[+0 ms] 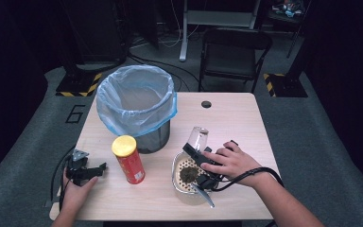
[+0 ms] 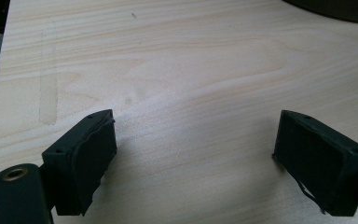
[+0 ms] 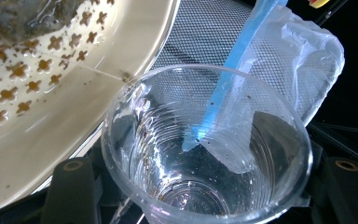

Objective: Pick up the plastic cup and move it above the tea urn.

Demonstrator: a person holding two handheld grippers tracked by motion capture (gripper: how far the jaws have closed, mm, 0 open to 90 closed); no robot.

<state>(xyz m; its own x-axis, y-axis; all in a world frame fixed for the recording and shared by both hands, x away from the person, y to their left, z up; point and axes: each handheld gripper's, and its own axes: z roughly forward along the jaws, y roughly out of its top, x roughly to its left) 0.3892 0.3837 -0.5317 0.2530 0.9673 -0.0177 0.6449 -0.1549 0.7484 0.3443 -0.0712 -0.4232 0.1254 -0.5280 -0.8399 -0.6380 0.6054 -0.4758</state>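
Right gripper [image 1: 199, 156] clamps clear cup [image 3: 205, 149] tipped beside strainer [image 1: 185, 176].

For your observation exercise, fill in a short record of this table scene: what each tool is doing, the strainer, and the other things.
Right tool: shut on clear plastic cup, tipped over strainer
Left tool: open, nothing between its jaws, above the table
Strainer: holds dark wet clump
Bin: blue liner, behind red can

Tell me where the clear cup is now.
In the high view the clear cup is at the table's right, held tilted in the right gripper, just above the strainer, right of the bin.
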